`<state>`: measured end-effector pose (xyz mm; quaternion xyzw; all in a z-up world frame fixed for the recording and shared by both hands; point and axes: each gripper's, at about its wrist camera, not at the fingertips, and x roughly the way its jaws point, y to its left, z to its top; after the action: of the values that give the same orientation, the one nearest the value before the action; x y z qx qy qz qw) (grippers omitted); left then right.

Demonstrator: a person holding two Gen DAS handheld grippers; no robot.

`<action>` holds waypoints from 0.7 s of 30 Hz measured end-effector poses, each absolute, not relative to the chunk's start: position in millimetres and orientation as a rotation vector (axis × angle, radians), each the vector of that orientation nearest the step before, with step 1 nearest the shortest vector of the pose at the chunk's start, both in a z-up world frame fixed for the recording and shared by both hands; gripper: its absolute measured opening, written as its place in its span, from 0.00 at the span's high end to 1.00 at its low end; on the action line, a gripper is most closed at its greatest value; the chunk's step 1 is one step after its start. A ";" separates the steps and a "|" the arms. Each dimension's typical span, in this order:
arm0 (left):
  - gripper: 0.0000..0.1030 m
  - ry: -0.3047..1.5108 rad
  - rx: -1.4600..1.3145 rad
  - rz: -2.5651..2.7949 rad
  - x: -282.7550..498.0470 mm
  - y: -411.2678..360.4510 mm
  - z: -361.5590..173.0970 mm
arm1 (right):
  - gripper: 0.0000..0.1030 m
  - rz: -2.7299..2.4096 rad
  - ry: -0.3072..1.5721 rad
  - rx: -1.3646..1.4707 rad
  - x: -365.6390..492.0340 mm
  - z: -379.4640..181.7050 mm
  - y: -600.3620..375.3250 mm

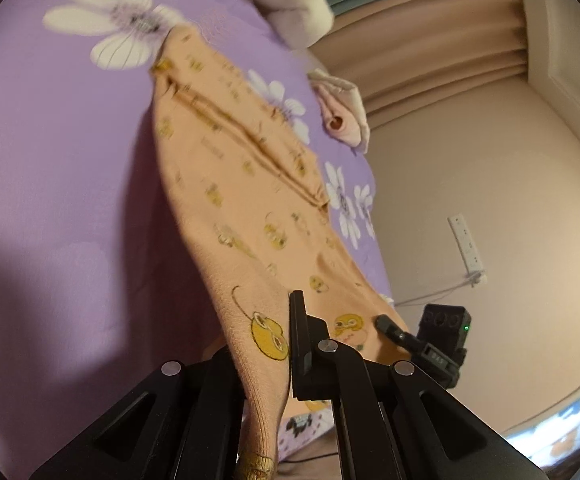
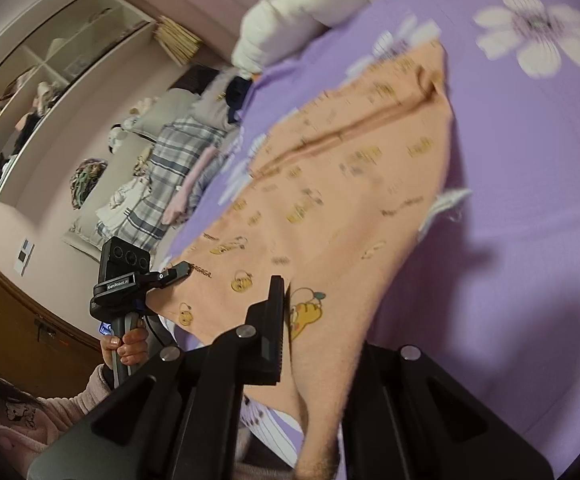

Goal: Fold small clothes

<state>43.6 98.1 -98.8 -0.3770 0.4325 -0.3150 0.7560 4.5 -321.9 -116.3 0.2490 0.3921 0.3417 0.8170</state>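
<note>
While the orange garment (image 1: 226, 184) is pinched at its near hem by left gripper (image 1: 290, 344) and right gripper (image 2: 286, 328) above the bed (image 1: 50, 160), thin bites risk slippage; uneven lifting would skew the fold.

Motion blur smears the prints on the peach garment (image 2: 330, 184), whose near hem hides behind the right claw (image 2: 290, 336), shelf contents too small to tell.

The garment (image 1: 242, 200) stretches away from both tongs over the bed (image 1: 50, 160), its near edge between each pair. A pillow (image 1: 294, 4) lies beyond it, folded clothes (image 2: 178, 160) left of the right tongs (image 2: 286, 344).
</note>
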 end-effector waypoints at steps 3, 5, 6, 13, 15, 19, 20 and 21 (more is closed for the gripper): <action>1.00 0.890 -0.801 -0.696 46.2 98.6 -84.9 | 0.94 0.735 0.780 0.528 7.7 -105.7 -318.4; 1.00 0.853 -0.792 -0.702 48.4 98.2 -74.9 | 0.95 0.733 0.751 0.532 9.3 -101.4 -318.8; 1.00 0.837 -0.788 -0.708 48.5 97.7 -70.6 | 0.95 0.729 0.736 0.531 9.8 -98.9 -319.0; 1.00 0.743 -0.767 -0.699 51.3 93.9 -49.4 | 0.97 0.690 0.632 0.473 4.4 -73.0 -320.9; 1.00 0.724 -0.766 -0.703 50.8 93.1 -45.7 | 0.97 0.673 0.616 0.455 4.7 -66.7 -321.3; 1.00 0.690 -0.743 -0.715 46.4 90.5 -35.9 | 0.97 0.675 0.579 0.443 0.2 -59.7 -322.9; 1.00 0.684 -0.736 -0.714 45.6 90.3 -33.8 | 0.97 0.673 0.572 0.438 -2.1 -58.4 -323.0; 1.00 0.679 -0.727 -0.710 44.2 90.3 -31.4 | 0.97 0.672 0.564 0.431 -4.4 -57.1 -323.3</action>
<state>44.2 90.3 -31.4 -0.3412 0.3186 -0.3332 0.8192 -4.4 -323.3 -57.1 0.2071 0.2709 0.3227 0.8829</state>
